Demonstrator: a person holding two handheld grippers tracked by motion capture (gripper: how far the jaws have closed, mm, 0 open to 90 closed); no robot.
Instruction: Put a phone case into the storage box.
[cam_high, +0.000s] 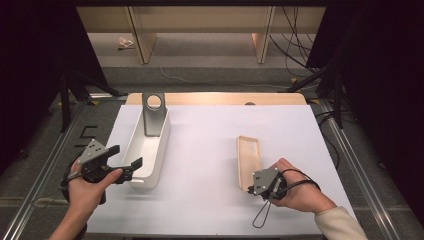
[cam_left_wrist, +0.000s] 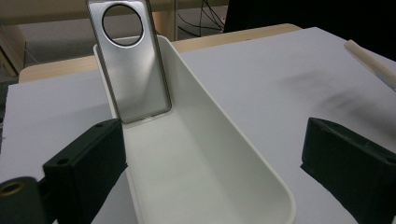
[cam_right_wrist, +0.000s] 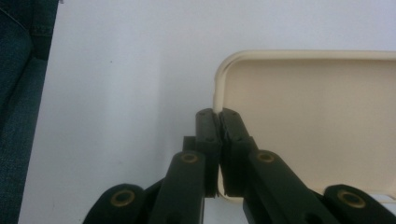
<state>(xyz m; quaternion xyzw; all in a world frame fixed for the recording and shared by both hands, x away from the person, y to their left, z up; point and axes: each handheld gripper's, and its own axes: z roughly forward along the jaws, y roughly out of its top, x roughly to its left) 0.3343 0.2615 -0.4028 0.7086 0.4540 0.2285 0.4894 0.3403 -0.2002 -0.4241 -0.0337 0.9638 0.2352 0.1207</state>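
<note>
Currently, a person works at a white counter (cam_high: 210, 150), one hand-held gripper in each hand. The landmark is a long white bin (cam_high: 148, 147) lying on the left part of the counter. A grey metal phone-back plate (cam_high: 153, 114) with a round hole near its top leans upright inside the far end of that bin.

The left hand-held gripper (cam_high: 125, 160) sits at the near end of the bin, its jaws standing apart with nothing between them. In the left gripper view one jaw is outside the bin's left wall and the other is off to its right, so the near end of the bin (cam_left_wrist: 205, 177) lies between them, untouched.

Well to the right of the bin, a beige phone case (cam_high: 248, 161) lies flat on the counter, open side up. The right hand-held gripper (cam_right_wrist: 218, 125) has its jaws pressed together on the near left rim of that case (cam_right_wrist: 317, 121), clamping the edge.
</note>
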